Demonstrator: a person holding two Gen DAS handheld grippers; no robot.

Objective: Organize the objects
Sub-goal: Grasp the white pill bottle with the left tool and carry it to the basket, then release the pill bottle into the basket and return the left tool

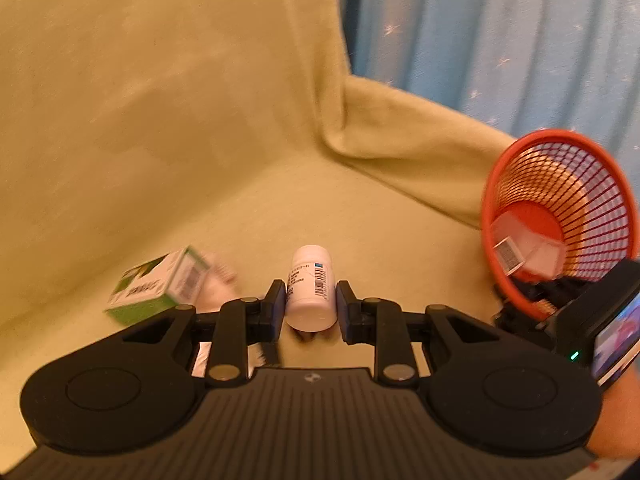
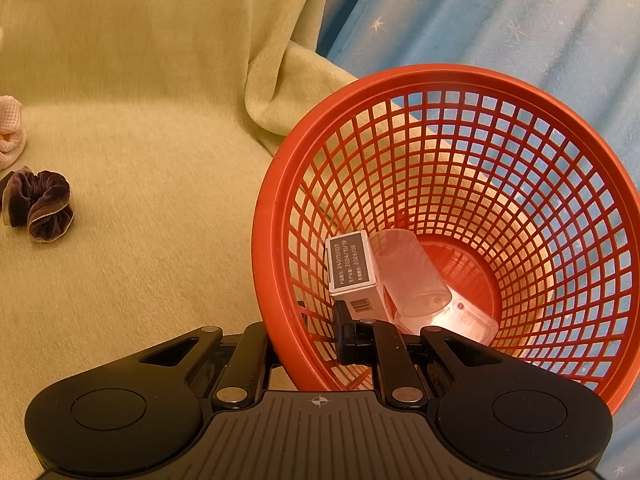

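My left fingers (image 1: 311,306) are clamped on a small white bottle (image 1: 311,288), one pad on each side of it; its label print is too smeared for me to read, and its base hides a bit of the sofa seat (image 1: 380,240) beneath. Just left of the bottle a green and white box (image 1: 156,286) lies tilted on the yellow-green cover, its far end blurred into something pale that I cannot make out. At the right edge of that view my other gripper body and part of a lit screen are cut off by the frame.

My right fingers (image 2: 304,334) pinch the rim of the red mesh basket (image 2: 540,208), one finger inside and one outside; the wall hides the outer pad. The basket is tipped toward me, mouth open. Inside it lie a small white box (image 2: 352,268) with a dark label and clear plastic pieces (image 2: 416,276) whose shapes run together, so I cannot count them.

Over on the left, near the frame edge, sit a dark velvet scrunchie (image 2: 38,204) and a pale knitted thing (image 2: 12,128), half cut off. The wide stretch of seat between them and the basket lies bare, and the blue curtain (image 2: 500,20) hangs behind
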